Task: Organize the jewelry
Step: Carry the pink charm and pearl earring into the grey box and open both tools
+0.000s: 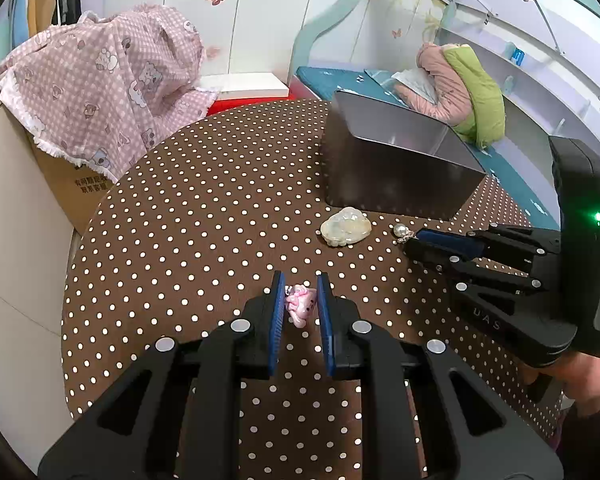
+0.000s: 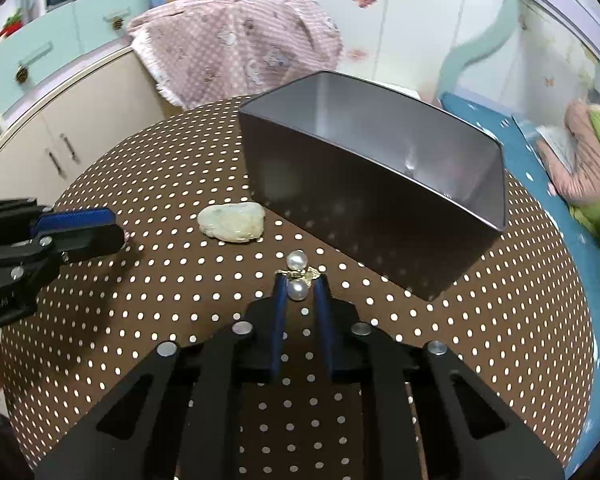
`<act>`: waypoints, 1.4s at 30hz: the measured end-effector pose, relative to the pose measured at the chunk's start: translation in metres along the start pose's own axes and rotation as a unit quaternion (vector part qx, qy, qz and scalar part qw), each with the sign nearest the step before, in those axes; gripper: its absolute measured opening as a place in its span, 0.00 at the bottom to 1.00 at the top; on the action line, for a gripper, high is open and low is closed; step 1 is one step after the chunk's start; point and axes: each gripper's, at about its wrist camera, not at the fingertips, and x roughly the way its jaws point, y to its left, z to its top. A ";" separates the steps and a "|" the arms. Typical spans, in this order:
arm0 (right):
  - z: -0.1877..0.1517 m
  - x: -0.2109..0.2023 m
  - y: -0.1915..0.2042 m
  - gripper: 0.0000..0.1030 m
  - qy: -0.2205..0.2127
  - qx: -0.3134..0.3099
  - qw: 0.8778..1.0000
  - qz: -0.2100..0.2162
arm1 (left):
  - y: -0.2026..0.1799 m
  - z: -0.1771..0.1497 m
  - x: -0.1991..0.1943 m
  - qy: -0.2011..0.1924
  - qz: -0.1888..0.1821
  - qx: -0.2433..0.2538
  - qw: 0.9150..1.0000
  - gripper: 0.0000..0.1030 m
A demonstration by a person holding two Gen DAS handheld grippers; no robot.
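In the left wrist view my left gripper (image 1: 300,280) is shut on a small pink charm (image 1: 300,306), low over the brown polka-dot table (image 1: 180,240). The right wrist view shows my right gripper (image 2: 300,280) shut on a gold piece with two pearls (image 2: 298,290), right at the tabletop. A pale jade-like pendant (image 1: 345,227) (image 2: 232,222) lies loose between the two grippers. Behind it stands an open grey metal box (image 1: 396,168) (image 2: 360,200). Each gripper appears in the other's view: the right gripper (image 1: 410,242) on the right, the left gripper (image 2: 116,228) on the left.
A pink checked cloth (image 1: 100,92) hangs over a cardboard box (image 1: 72,188) at the table's far left. A cream cabinet (image 2: 60,128) stands beyond it. A teal bed (image 2: 572,280) with a pink and green jacket (image 1: 464,92) runs along the right.
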 end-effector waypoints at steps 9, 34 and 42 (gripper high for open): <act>-0.004 -0.033 -0.004 0.09 -0.017 0.033 0.998 0.042 | 0.006 -0.001 -0.006 -0.004 -0.001 -0.009 1.000 0.16; 0.102 -0.123 -0.050 0.09 -0.162 0.055 0.985 0.026 | -0.044 0.145 -0.079 -0.166 -0.042 0.068 0.983 0.16; 0.120 -0.105 -0.063 0.10 -0.150 0.067 0.986 0.026 | -0.061 0.186 -0.050 -0.147 -0.082 0.068 0.983 0.16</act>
